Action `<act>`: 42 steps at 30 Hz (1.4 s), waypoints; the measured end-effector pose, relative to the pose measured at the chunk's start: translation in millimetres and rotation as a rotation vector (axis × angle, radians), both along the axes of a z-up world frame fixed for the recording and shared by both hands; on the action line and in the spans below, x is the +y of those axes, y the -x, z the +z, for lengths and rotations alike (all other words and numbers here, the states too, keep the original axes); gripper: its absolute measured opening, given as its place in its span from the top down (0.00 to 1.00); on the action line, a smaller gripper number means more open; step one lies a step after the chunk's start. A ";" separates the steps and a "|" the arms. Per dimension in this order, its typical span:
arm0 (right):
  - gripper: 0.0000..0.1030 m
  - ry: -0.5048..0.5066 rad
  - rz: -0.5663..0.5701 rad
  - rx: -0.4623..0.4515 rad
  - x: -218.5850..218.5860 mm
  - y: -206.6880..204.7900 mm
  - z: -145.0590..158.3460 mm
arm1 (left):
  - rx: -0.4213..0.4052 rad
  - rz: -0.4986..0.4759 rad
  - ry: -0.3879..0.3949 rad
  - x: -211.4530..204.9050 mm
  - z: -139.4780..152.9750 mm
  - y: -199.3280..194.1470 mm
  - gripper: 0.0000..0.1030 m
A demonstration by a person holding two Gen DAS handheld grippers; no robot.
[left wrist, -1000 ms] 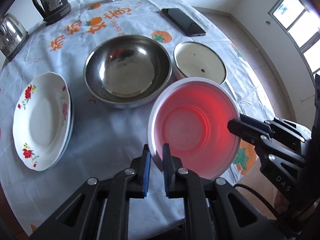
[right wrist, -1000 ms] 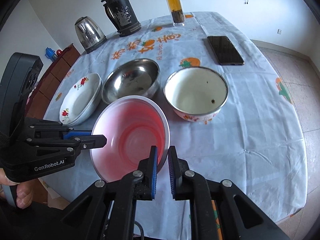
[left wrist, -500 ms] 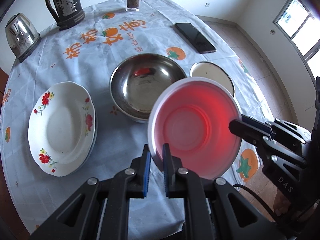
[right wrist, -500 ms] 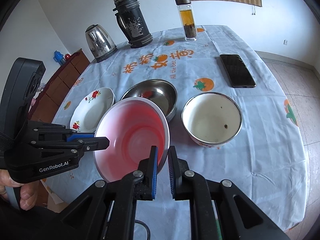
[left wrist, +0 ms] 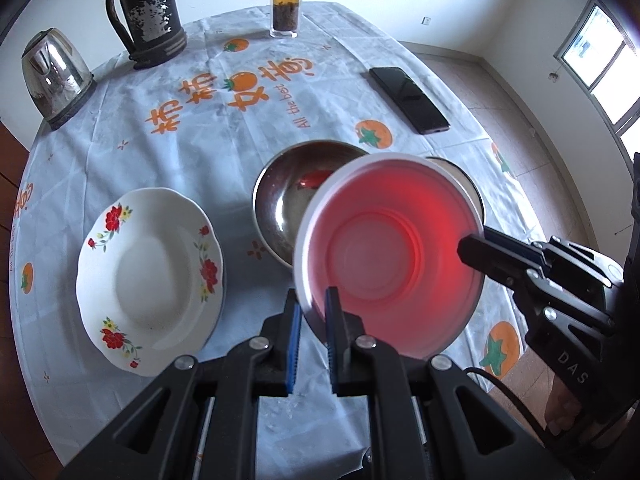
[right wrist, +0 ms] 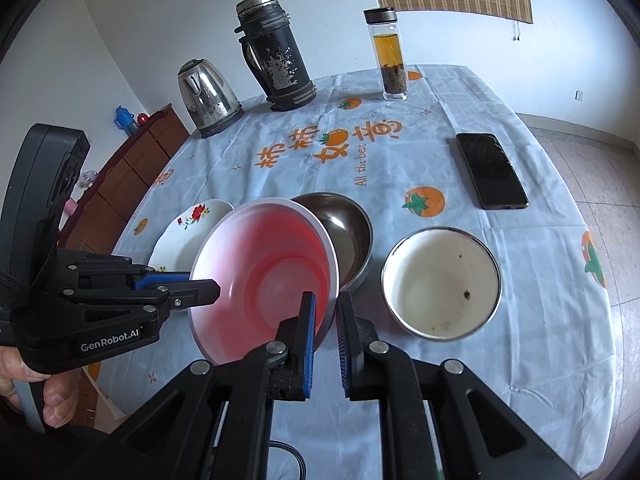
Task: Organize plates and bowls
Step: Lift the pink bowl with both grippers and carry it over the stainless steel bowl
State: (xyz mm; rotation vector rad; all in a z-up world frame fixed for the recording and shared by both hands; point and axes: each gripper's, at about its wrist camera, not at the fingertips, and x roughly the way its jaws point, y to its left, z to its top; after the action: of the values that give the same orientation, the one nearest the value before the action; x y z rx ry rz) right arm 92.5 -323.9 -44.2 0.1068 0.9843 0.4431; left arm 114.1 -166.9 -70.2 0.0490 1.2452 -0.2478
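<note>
A red plastic bowl [left wrist: 392, 252] [right wrist: 264, 276] with a white rim hangs in the air above the table, held from two sides. My left gripper [left wrist: 313, 308] [right wrist: 216, 290] is shut on its near-left rim. My right gripper [right wrist: 325, 312] [left wrist: 464, 246] is shut on the opposite rim. Beneath and behind it sits a steel bowl [left wrist: 280, 204] [right wrist: 348, 224], partly hidden. A white enamel bowl [right wrist: 440, 284] stands to its right, almost hidden in the left wrist view. A flowered white plate [left wrist: 148, 276] [right wrist: 188, 220] lies at the left.
On the orange-print tablecloth [left wrist: 224, 120] stand a steel kettle [left wrist: 54, 76], a dark thermos jug [left wrist: 148, 16] and a glass tea bottle [left wrist: 285, 0] at the far side. A black phone [left wrist: 408, 98] lies at the right. A person's hand [right wrist: 52, 396] holds the left gripper.
Both grippers have risen with the red bowl and carried it over the steel bowl. The table and the other dishes now look farther away.
</note>
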 end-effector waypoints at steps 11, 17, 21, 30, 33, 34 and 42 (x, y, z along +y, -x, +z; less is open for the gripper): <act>0.89 0.005 0.001 -0.012 6.4 -22.6 1.2 | -0.009 0.009 -0.003 5.8 1.5 -20.6 0.91; 0.89 0.011 -0.003 -0.005 8.6 -36.4 -1.7 | -0.005 0.015 0.000 7.2 1.4 -32.6 0.91; 0.89 0.016 -0.006 -0.002 9.6 -42.4 -3.2 | -0.005 0.016 -0.001 6.8 0.0 -38.5 0.91; 0.89 0.031 -0.014 0.017 11.3 -59.5 -9.9 | 0.024 0.027 0.016 9.1 -6.9 -54.5 0.92; 0.89 0.030 -0.016 0.028 11.1 -64.1 -13.0 | 0.033 0.030 0.017 9.7 -9.5 -58.0 0.92; 0.89 0.032 -0.016 0.029 11.4 -65.3 -13.6 | 0.034 0.031 0.014 9.4 -10.2 -59.6 0.91; 0.89 0.040 -0.013 0.045 13.2 -71.6 -18.2 | 0.048 0.032 0.010 8.1 -13.9 -63.6 0.91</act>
State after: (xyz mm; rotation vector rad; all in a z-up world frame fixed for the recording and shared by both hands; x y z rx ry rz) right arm 164.1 -310.6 -62.5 0.0871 1.0361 0.4100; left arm 177.7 -158.8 -84.0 0.0147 1.2918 -0.2284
